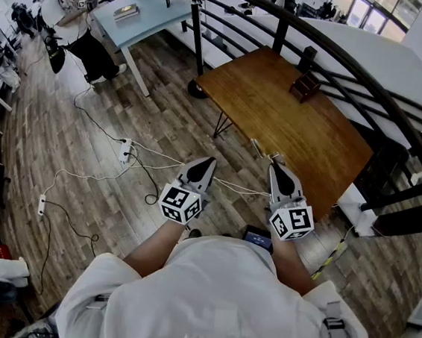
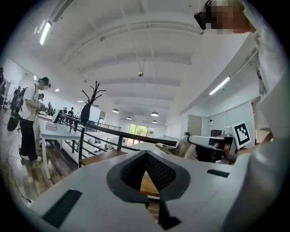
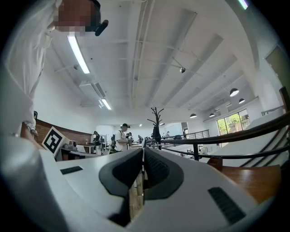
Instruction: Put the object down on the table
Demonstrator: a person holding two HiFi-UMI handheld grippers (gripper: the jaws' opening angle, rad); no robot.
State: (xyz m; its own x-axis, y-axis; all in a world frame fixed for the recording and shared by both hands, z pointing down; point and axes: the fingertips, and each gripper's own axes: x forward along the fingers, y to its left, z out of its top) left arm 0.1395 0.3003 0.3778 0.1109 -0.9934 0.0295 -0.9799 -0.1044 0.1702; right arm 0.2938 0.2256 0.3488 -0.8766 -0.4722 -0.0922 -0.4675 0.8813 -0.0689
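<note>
Left claw (image 1: 209, 161), right claw (image 1: 275, 167) (both closed) point forward.

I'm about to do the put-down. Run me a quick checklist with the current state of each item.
1. Left gripper holds an object: not ok, its jaws are shut on nothing.
2. Right gripper holds an object: not ok, its jaws are shut and empty.
3. Wooden table has bare space: ok.
4. Small brown box is out of the way: ok, it stands at the far edge.
5. Both grippers are over the table: not ok, the left is over the floor.
6. Footing: not ok, cables cross the floor.
</note>
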